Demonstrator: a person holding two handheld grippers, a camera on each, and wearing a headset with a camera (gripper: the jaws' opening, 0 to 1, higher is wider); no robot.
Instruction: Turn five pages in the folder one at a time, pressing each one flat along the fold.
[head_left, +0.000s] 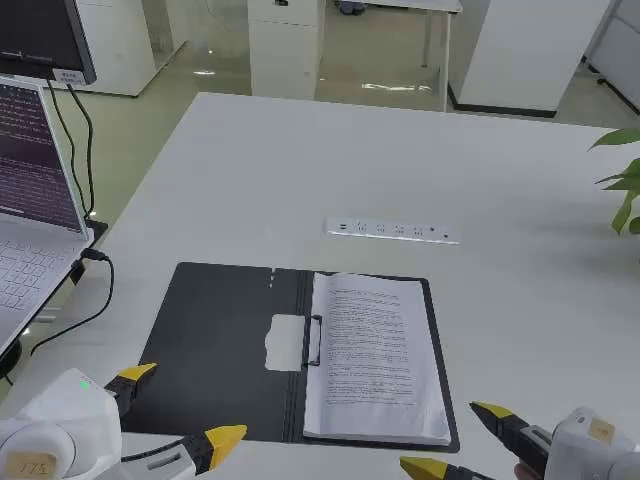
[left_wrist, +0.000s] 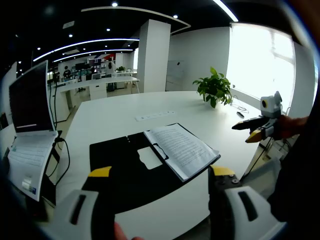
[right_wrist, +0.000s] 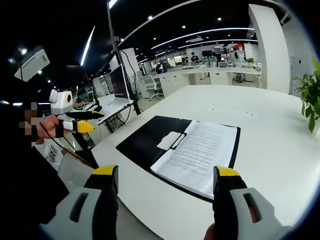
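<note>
I work at a wide white table (head_left: 300, 150) in an open-plan office, with white pillars, a glossy floor and rows of desks further back under strips of ceiling light. A white power strip (head_left: 393, 230) sits in the tabletop just beyond the folder. An open laptop (head_left: 30, 230) stands at the table's left edge with black cables trailing from it. A leafy green plant (head_left: 622, 185) shows at the far right.

The folder (head_left: 225, 340) lies open and flat near the table's front edge, straight ahead of me. Its left half is bare black cover with a pale patch beside the spine. Its right half carries a stack of printed pages (head_left: 375, 350), held by a black clip (head_left: 315, 340) along the fold. The top sheet lies flat with its text facing up.

My left gripper (head_left: 185, 403) hovers off the near edge of the table, toward the folder's left side. Its yellow-tipped jaws are spread wide, with nothing between them and nothing touched. My right gripper (head_left: 458, 437) hangs just off the folder's near right corner, its jaws likewise held well apart and empty. In both gripper views the folder lies ahead between the two jaws, clear of the tips. Neither gripper is in contact with the pages or the cover.
</note>
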